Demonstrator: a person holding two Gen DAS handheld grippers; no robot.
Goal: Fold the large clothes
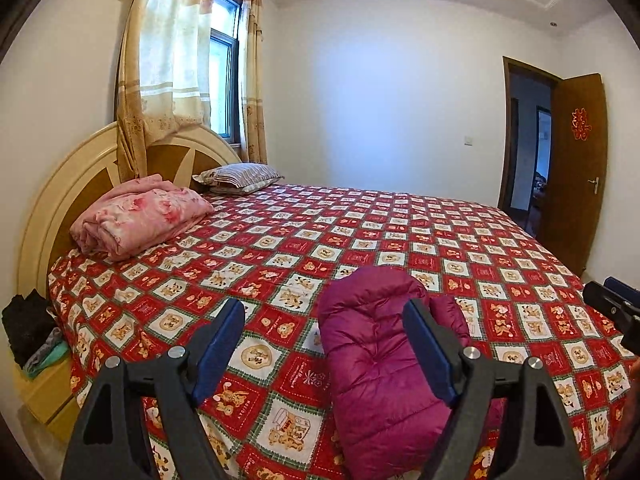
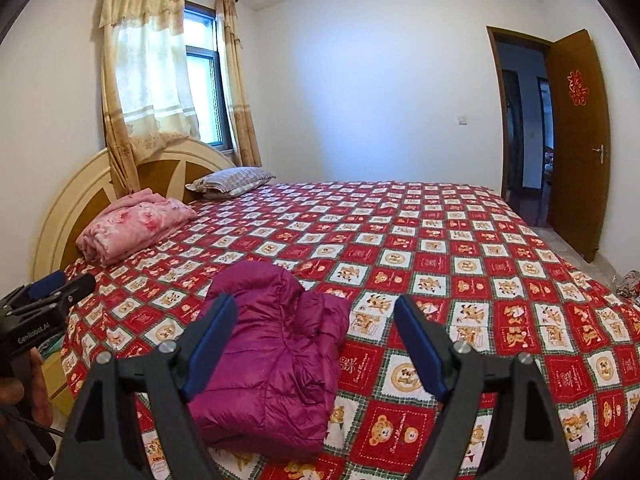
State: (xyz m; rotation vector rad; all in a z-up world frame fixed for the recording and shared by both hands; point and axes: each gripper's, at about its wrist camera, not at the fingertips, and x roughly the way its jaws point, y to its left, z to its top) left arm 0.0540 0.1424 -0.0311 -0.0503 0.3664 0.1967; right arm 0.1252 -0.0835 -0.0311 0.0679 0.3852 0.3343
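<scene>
A magenta puffer jacket (image 1: 372, 364) lies folded into a compact bundle on the red patterned bedspread (image 1: 360, 232), near the bed's front edge. My left gripper (image 1: 324, 312) hangs above the bed with its jaws wide open and nothing between the blue pads; the jacket lies below and behind its right finger. In the right wrist view the same jacket (image 2: 272, 356) sits low and left of centre. My right gripper (image 2: 316, 308) is open and empty above it. Each gripper shows at the edge of the other's view: the right gripper (image 1: 616, 312), the left gripper (image 2: 48, 300).
A folded pink quilt (image 1: 140, 216) and a striped pillow (image 1: 240, 176) lie by the headboard (image 1: 60, 184). A bedside cabinet (image 1: 44, 392) with dark and green clothes stands at the left. An open brown door (image 1: 576, 160) is at the right. A person's hand (image 2: 20, 392) holds the left gripper.
</scene>
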